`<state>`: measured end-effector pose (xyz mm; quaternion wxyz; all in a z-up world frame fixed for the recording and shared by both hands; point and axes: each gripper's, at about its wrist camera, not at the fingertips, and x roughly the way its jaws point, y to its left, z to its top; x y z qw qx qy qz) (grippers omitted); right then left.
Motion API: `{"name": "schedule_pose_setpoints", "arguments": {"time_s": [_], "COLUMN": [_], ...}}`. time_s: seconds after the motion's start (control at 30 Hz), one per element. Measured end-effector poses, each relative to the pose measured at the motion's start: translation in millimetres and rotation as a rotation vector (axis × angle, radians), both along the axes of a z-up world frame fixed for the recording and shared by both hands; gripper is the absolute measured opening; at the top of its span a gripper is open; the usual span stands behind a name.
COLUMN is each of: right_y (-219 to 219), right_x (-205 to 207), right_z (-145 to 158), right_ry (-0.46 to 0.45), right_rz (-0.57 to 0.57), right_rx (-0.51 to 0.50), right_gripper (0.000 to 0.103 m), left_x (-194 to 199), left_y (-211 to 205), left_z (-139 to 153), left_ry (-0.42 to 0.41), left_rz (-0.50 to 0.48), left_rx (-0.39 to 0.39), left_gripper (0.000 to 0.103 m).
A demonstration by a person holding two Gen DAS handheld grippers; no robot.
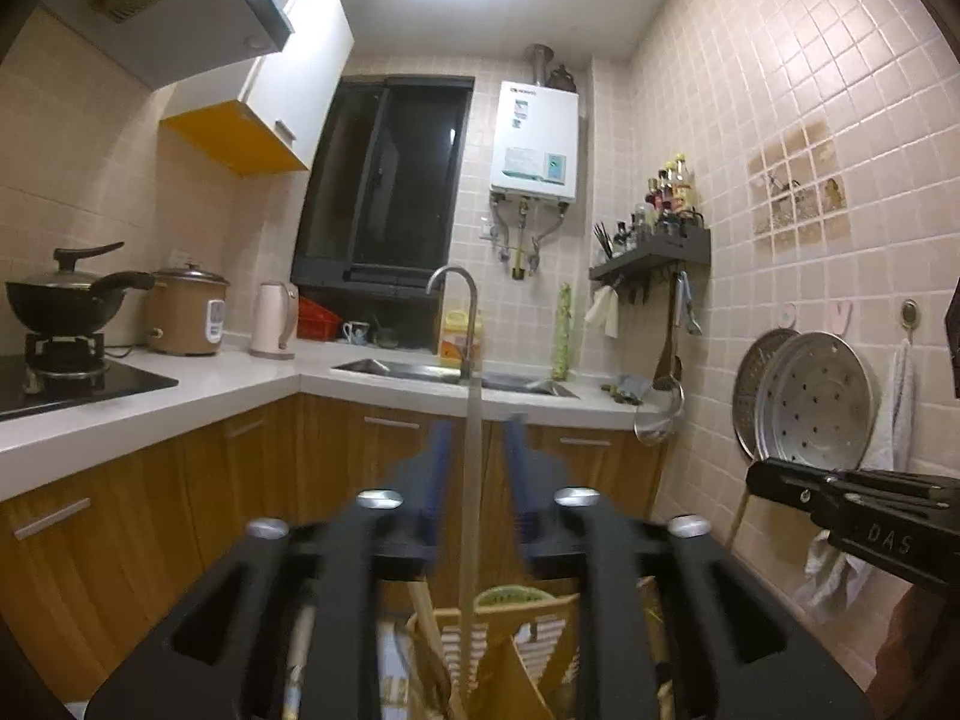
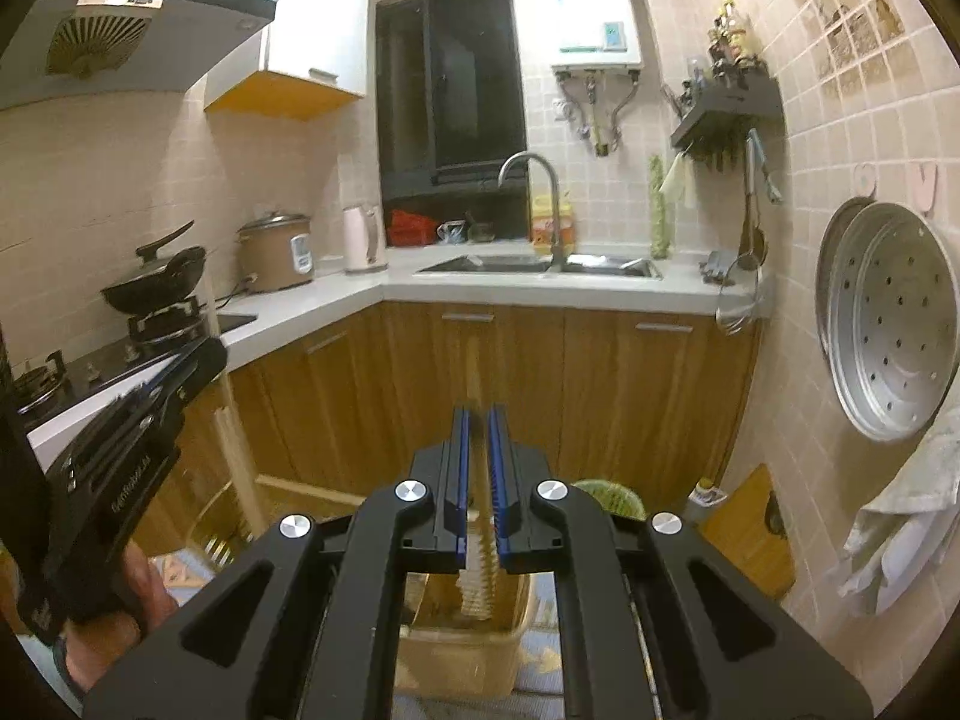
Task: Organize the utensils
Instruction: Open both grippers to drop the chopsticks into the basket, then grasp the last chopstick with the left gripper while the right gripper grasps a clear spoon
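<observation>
Both grippers lift utensils from the basket point(image 2: 462, 648) for sorting: left gripper point(image 1: 474, 438) seemingly clamps a slim metal handle point(image 1: 471, 480); right gripper point(image 2: 478, 420) pinches a slotted wooden spatula point(image 2: 478, 564).

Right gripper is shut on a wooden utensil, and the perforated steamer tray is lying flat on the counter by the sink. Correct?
Not quite. The steamer tray hangs on the tiled wall, as the right wrist view shows. The right gripper does look shut on the wooden utensil.

A small home kitchen: tiled walls, wooden cabinets point(image 2: 504, 372), a sink point(image 2: 540, 267) with faucet, a wok point(image 1: 66, 300) on a gas stove, and apparently a wall-mounted water heater point(image 1: 534, 141).
</observation>
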<state>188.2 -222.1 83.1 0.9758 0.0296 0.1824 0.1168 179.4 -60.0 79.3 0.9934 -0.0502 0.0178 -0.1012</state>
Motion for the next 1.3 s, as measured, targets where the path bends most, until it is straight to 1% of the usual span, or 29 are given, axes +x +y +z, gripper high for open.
{"name": "schedule_pose_setpoints", "arguments": {"time_s": [0.03,0.1,0.13,0.27,0.3,0.37,0.4,0.43,0.47,0.5,0.57,0.63,0.7,0.73,0.8,0.83,0.93,0.97,1.03,1.07,1.13,1.23,1.3], "right_y": [-1,-4,-6,-11,-12,-14,-15,-17,-18,-18,-16,-14,-10,-8,-5,-4,-5,-4,-2,-1,1,5,7], "right_x": [-3,-11,-18,-41,-47,-59,-65,-71,-75,-82,-90,-96,-98,-97,-91,-89,-78,-76,-74,-71,-66,-59,-56], "right_z": [0,1,2,8,9,12,14,15,16,17,16,9,-6,-11,-41,-50,-98,-109,-126,-130,-137,-148,-154], "right_ry": [0.022,0.044,0.054,0.111,0.127,0.163,0.182,0.201,0.209,0.218,0.259,0.318,0.419,0.454,0.62,0.666,0.887,0.927,0.97,0.979,0.998,1.024,1.033], "right_rz": [0.032,0.058,0.074,0.141,0.155,0.182,0.197,0.21,0.216,0.215,0.196,0.171,0.144,0.13,0.07,0.063,0.071,0.074,0.056,0.049,0.045,0.038,0.036], "right_rx": [0.011,0.024,0.031,0.055,0.059,0.07,0.082,0.094,0.099,0.098,0.068,0.054,0.036,0.025,-0.028,-0.028,0.039,0.051,0.044,0.044,0.061,0.078,0.071], "right_gripper": [0.01,0.01,0.01,0.011,0.013,0.02,0.029,0.044,0.052,0.057,0.057,0.057,0.057,0.057,0.056,0.056,0.056,0.056,0.056,0.056,0.056,0.055,0.054], "left_x": [-3,-14,-20,-45,-50,-63,-66,-73,-75,-79,-82,-80,-78,-75,-69,-64,-52,-47,-41,-38,-34,-27,-22], "left_y": [3,14,20,48,52,61,62,65,66,67,67,64,58,54,46,40,25,20,14,9,2,-3,-8], "left_z": [2,9,14,32,36,44,46,49,50,51,46,36,19,9,-13,-27,-69,-82,-101,-110,-119,-127,-129], "left_ry": [0.015,0.047,0.062,0.145,0.163,0.218,0.236,0.27,0.288,0.323,0.4,0.486,0.581,0.634,0.73,0.791,0.943,0.991,1.049,1.069,1.077,1.084,1.09], "left_rz": [-0.004,-0.019,-0.032,-0.106,-0.125,-0.154,-0.167,-0.188,-0.196,-0.213,-0.258,-0.289,-0.329,-0.354,-0.384,-0.397,-0.441,-0.456,-0.457,-0.45,-0.435,-0.411,-0.402], "left_rx": [0.003,-0.013,-0.027,-0.089,-0.099,-0.102,-0.101,-0.099,-0.096,-0.093,-0.088,-0.076,-0.053,-0.036,0.0,0.026,0.077,0.083,0.102,0.122,0.155,0.192,0.22], "left_gripper": [0.042,0.044,0.046,0.052,0.053,0.054,0.054,0.056,0.058,0.06,0.06,0.06,0.06,0.06,0.06,0.06,0.059,0.058,0.058,0.058,0.055,0.055,0.055]}}
